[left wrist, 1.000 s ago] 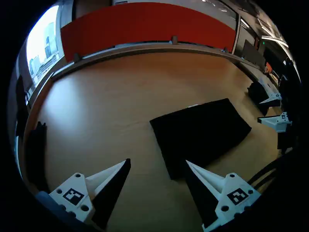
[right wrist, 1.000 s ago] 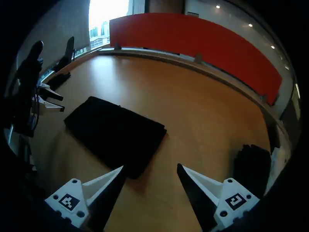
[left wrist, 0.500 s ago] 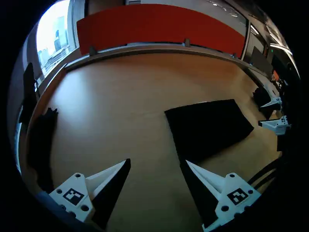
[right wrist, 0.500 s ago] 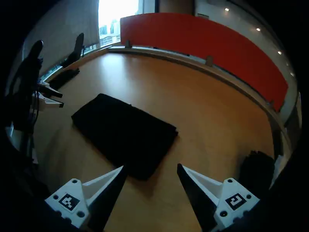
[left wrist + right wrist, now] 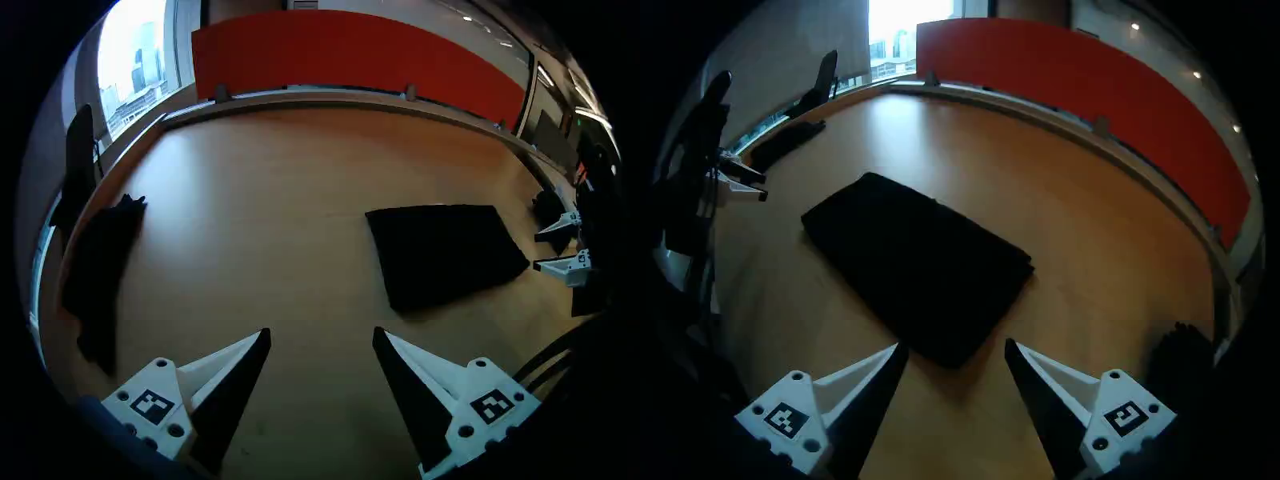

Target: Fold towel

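A black folded towel (image 5: 444,252) lies flat on the wooden table (image 5: 264,216), ahead and to the right of my left gripper (image 5: 320,348). That gripper is open with nothing between its fingers, over bare wood. In the right gripper view the same towel (image 5: 920,264) lies straight ahead, its near corner just beyond the open, empty right gripper (image 5: 954,360). The right gripper (image 5: 564,248) also shows at the far right of the left gripper view, beside the towel. The left gripper (image 5: 740,184) appears at the left edge of the right gripper view.
A dark cloth heap (image 5: 100,272) lies at the table's left edge in the left gripper view. Another dark pile (image 5: 1180,356) sits at the right edge in the right gripper view. A red partition (image 5: 360,52) runs along the table's far side, with a window (image 5: 132,68) behind.
The left gripper has swung left and back, so the towel slid to the right and farther off, and the dark heap came into view. The right gripper view has shifted so the towel sits more centred.
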